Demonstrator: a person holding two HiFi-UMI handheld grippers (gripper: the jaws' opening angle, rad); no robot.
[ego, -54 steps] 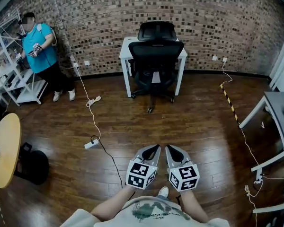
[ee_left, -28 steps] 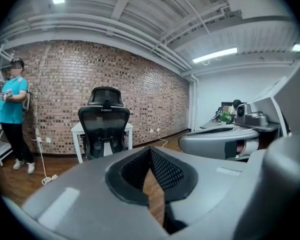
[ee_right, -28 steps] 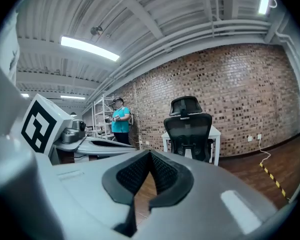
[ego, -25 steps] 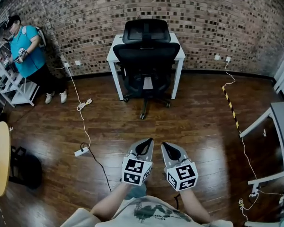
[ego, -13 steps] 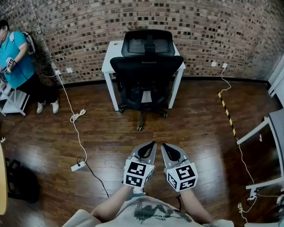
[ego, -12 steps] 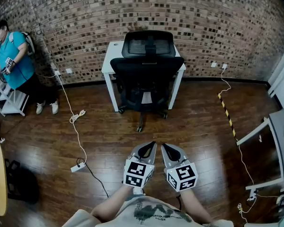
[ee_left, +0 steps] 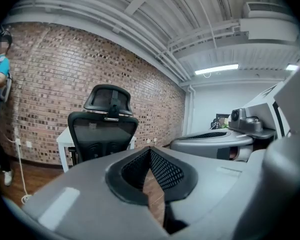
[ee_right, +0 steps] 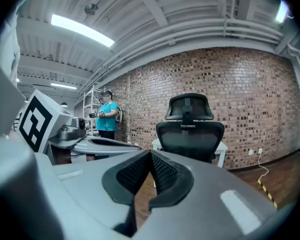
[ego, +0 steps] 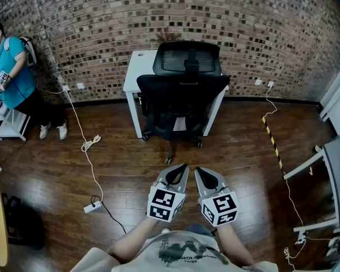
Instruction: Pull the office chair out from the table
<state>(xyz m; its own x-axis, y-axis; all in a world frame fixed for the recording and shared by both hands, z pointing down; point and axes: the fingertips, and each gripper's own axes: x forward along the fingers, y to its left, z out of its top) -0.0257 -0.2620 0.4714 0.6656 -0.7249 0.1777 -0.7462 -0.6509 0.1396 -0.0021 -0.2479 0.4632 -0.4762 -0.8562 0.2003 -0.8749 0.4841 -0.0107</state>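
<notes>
Brick wall [ego: 272, 27] behind, dark wood floor [ego: 243, 152]. Office chair [ego: 183, 95] sat tucked under the white table [ego: 137, 72], backrest facing us, well apart from both tools. Left gripper [ego: 181, 168] and right gripper [ego: 199, 170] were each closed tip to tip, nothing between them (side by side, low in front of the person). Risks, my read: if the jaws don't open before the backrest, they'd just shove it further in; an off-centre pull could swivel the seat into the table; the floor cable [ego: 82, 146] at left could snag a wheel.

No legible txt; only sq. markers on left gripper [ego: 183, 166] & right gripper [ego: 198, 169].
</notes>
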